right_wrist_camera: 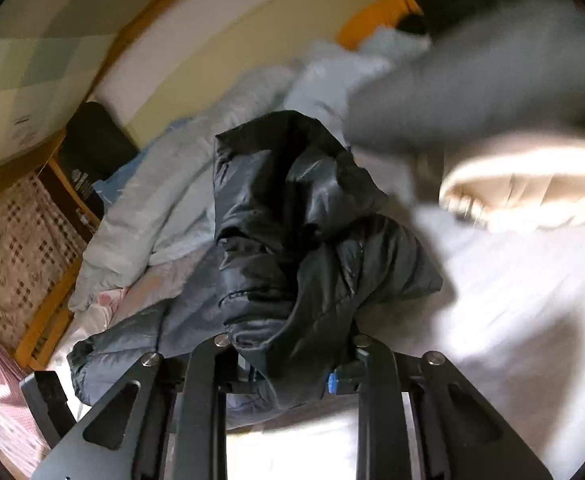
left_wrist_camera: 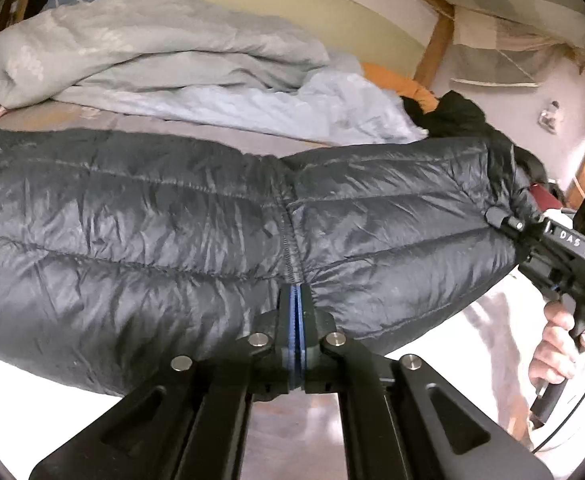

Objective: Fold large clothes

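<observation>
**A:** What's the setting?

**B:** A bed (left_wrist_camera: 196, 128) with a greyish sheet. On its far side lies a rumpled pale blue duvet (left_wrist_camera: 164, 60), with an orange cushion (left_wrist_camera: 396, 80) to its right. Behind them is a cream wall with wooden trim. In the right wrist view a checked cloth hangs at the far left beside a wooden frame.

**A:** And the garment?

**B:** A black quilted down jacket (left_wrist_camera: 172, 216) is stretched across the near edge of the bed, its long axis running left to right. Its zipper seam runs from far to near, straight toward the left gripper (left_wrist_camera: 294, 300).

**A:** How do those jaws stand?

**B:** Pressed together, blue pads meeting, pinching the jacket's near edge at the seam.

**A:** The other one?

**B:** The right gripper (left_wrist_camera: 500, 216) bites the jacket's right end, and a hand (left_wrist_camera: 560, 340) holds its handle. In its own view the fabric bunches up between the fingers (right_wrist_camera: 348, 376), which stand a little apart, clamped on that thick fold.
</observation>
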Available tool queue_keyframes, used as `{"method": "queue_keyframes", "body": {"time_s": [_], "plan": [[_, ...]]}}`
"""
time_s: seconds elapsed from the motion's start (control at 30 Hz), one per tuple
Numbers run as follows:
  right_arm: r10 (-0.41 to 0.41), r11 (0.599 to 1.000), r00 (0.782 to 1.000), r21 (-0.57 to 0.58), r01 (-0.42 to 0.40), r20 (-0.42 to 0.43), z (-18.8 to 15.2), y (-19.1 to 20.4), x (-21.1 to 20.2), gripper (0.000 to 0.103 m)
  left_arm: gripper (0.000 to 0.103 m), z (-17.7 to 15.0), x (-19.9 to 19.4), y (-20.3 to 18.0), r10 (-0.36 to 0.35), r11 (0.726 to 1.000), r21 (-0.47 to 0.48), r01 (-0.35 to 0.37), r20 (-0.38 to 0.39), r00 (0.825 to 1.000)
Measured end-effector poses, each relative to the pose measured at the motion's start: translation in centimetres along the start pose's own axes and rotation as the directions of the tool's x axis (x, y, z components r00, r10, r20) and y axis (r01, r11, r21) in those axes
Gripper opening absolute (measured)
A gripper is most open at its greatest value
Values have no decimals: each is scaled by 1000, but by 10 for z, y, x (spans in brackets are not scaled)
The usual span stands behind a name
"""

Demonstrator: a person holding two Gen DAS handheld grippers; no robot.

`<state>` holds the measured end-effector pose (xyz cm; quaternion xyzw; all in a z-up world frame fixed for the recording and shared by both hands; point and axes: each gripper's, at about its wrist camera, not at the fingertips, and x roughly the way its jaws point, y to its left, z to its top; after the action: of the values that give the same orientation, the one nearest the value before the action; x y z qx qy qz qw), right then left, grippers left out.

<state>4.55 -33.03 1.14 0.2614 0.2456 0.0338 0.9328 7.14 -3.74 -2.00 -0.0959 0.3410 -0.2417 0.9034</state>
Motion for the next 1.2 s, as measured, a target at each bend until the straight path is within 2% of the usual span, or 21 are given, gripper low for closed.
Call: {"method": "queue_keyframes", "body": {"time_s": [0.1,0.2,0.27,0.33,0.43,0.5,0.57,0.63,0.73,0.8,0.9,0.97,1.03,1.1,1.2], "plan": [[-21,998,999,-53,23,35,17,0,-41,25,1,1,-15,-31,-44,997,58,42,28,999],[-57,996,995,-62,63,84,29,7,-70,25,11,0,-45,-64,-57,984,174,39,100,993],[-115,989,986,-82,126,120,35,5,-92,25,28,2,-65,-74,-91,977,206,62,131,987],[-184,975,975,-100,197,128,43,12,-102,25,29,5,-81,-76,-83,978,202,52,148,986],[-300,942,944,-116,316,134,47,6,-110,25,30,10,-98,-64,-31,987,159,3,172,985],[-350,922,924,-119,368,152,48,2,-114,25,33,12,-104,-52,56,987,136,-84,198,979],[-371,913,915,-116,391,161,48,-3,-117,25,47,12,-110,-31,140,982,97,-164,215,966],[-364,918,920,-113,381,147,49,1,-115,25,64,13,-114,-4,170,984,26,-178,185,968],[-380,913,917,-114,393,119,51,-1,-115,25,66,21,-132,40,177,978,-145,-152,186,966],[-371,918,920,-97,384,125,50,-3,-114,25,70,26,-141,61,198,964,-214,-157,186,962],[-399,905,907,-98,413,133,46,3,-106,25,72,26,-127,80,211,963,-195,-188,107,972],[-415,879,891,-172,445,185,42,23,-106,25,72,22,-110,92,225,955,-212,-208,57,973],[-425,848,876,-237,473,227,37,41,-105,25,72,15,-92,107,161,942,-300,-149,15,987],[-443,808,857,-298,509,263,33,64,-102,26,72,11,-81,116,80,918,-390,-71,8,997],[-461,747,834,-376,549,301,27,101,-95,26,71,14,-80,106,76,926,-371,-73,-7,997]]}}
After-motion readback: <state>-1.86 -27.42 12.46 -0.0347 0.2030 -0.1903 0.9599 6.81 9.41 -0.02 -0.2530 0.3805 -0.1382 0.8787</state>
